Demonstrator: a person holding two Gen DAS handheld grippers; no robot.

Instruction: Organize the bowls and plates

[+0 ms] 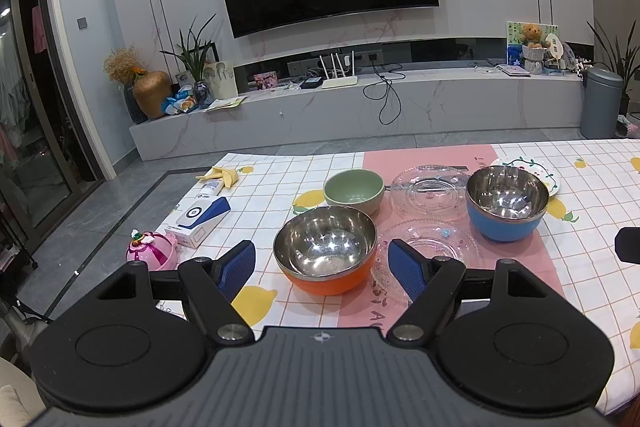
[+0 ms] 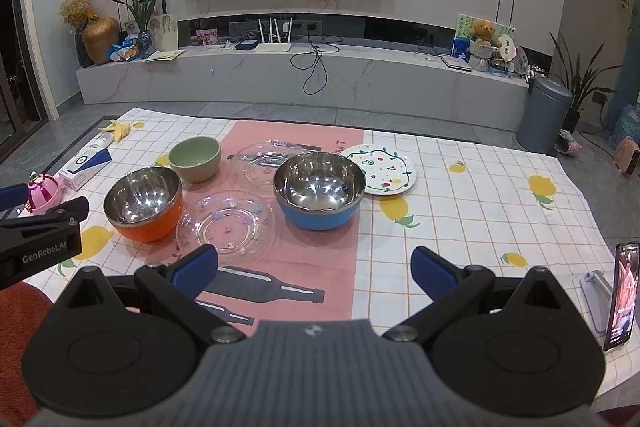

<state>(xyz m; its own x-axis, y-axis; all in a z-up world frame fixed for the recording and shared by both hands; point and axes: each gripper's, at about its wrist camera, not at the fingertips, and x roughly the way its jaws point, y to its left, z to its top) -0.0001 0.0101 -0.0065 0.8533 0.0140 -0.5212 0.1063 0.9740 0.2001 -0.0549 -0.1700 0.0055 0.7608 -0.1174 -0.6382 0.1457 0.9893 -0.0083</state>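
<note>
**Wide-open jaws, slippery dishes: where this could go wrong**

Nearest your lens in the left wrist view, the left hand-held gripper [image 1: 322, 269] stands with its blue pads apart and empty, framing the orange-sided steel bowl [image 1: 326, 251] at centre frame. The clear glass plate with small flowers [image 1: 430, 251] lies just beside that bowl, partly behind your right-hand pad. Close carelessly and you may clip the glass rim, tipping or chipping it.

In the right wrist view, the right hand-held gripper [image 2: 314, 267] is likewise spread and holds nothing, low over the patterned cloth on the counter [image 2: 460, 195]. Ahead at centre frame sits the blue-sided steel bowl [image 2: 320, 191], with a second clear glass plate [image 2: 264, 163] behind it to the left, and the white painted plate [image 2: 384, 169] behind it to the right. The pale green bowl [image 2: 196, 159] sits toward the upper left.

Steel walls are curved and smooth; a shallow pinch would likely slip. Flat plates offer little edge, and dragging could bunch the cloth. The upright phone [image 2: 622, 295] at lower right could be knocked by a wide swing.
</note>
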